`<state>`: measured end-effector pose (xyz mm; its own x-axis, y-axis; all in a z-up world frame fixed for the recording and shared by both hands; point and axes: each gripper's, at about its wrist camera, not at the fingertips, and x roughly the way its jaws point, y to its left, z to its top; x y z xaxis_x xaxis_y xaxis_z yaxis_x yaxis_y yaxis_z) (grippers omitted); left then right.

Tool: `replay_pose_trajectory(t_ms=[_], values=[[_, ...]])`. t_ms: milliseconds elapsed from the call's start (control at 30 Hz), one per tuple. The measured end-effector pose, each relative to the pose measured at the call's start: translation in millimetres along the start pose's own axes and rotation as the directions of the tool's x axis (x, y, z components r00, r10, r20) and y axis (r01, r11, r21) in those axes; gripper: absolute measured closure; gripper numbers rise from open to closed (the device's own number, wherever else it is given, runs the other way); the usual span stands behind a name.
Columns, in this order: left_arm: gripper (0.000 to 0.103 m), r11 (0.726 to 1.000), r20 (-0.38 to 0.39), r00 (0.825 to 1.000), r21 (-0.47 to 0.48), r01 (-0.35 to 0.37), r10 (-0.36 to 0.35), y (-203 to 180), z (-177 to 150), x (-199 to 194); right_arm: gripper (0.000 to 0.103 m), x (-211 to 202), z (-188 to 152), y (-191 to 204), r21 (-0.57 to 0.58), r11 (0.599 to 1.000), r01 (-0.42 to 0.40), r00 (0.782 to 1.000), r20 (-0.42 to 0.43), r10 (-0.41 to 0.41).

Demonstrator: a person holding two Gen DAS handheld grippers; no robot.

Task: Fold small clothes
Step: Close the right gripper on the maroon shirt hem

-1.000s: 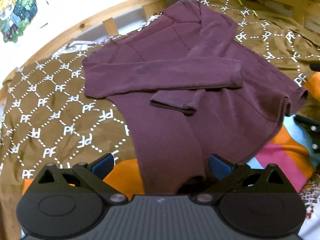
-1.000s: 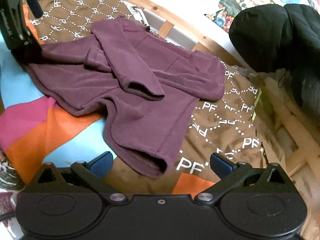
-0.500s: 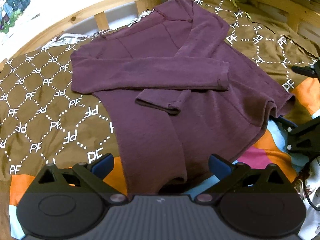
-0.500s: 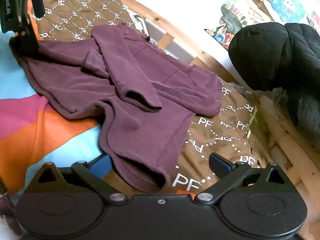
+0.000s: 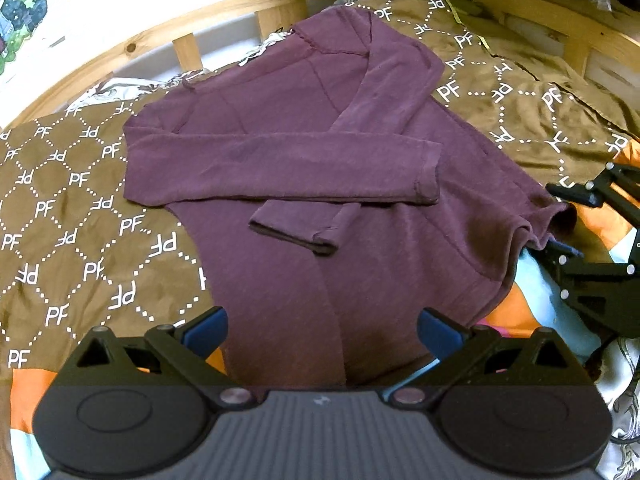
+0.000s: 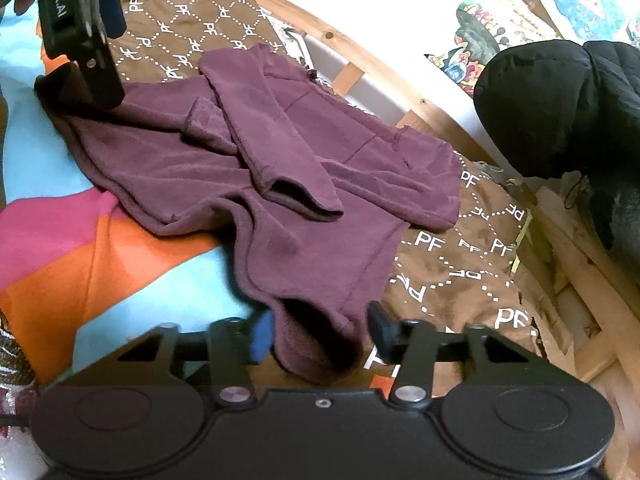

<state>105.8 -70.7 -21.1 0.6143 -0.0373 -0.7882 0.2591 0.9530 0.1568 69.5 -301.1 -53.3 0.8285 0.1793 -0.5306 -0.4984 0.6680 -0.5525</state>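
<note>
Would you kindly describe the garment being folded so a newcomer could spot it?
On the wooden-railed bed, over the brown PF-print blanket, lies a maroon top. Its long sleeves are folded across its chest; unlike the black jacket nearby, it lies spread flat.

Maroon long-sleeved top [image 5: 320, 184] flat on bed, sleeves crossed over chest, hem corner seemingly bunched.

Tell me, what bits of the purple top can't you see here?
- Left wrist view: the purple top's bottom hem is hidden behind the left gripper's body.
- Right wrist view: the hem corner lies between the right gripper's fingers; whether they touch it is unclear.
</note>
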Motion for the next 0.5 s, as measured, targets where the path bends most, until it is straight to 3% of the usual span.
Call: replay_pose_trajectory(t_ms=[133, 200, 367, 500], values=[[0.000, 1.000, -0.005, 1.000, -0.002, 0.008, -0.008, -0.9, -1.0, 2.0, 0.084, -1.4, 1.0, 1.3, -0.003, 1.000, -0.010, 1.000, 0.006, 0.010], [0.001, 1.000, 0.003, 1.000, 0.006, 0.026, -0.026, -1.3, -2.7, 1.3, 0.091, -3.4, 2.2, -0.6, 0.011, 1.000, -0.017, 1.000, 0.015, 0.016], [0.000, 0.986, 0.072, 0.993, 0.142, 0.084, -0.095, -20.6, -17.3, -8.7, 0.093, -7.7, 5.9, -14.8, 0.117, 0.992, -0.040, 0.999, 0.034, 0.036], [0.000, 0.947, 0.105, 0.990, 0.317, 0.061, -0.099, -55.1, -33.3, -10.3, 0.093, -12.2, 9.8, -29.9, 0.224, 0.973, -0.048, 0.998, 0.058, 0.035]])
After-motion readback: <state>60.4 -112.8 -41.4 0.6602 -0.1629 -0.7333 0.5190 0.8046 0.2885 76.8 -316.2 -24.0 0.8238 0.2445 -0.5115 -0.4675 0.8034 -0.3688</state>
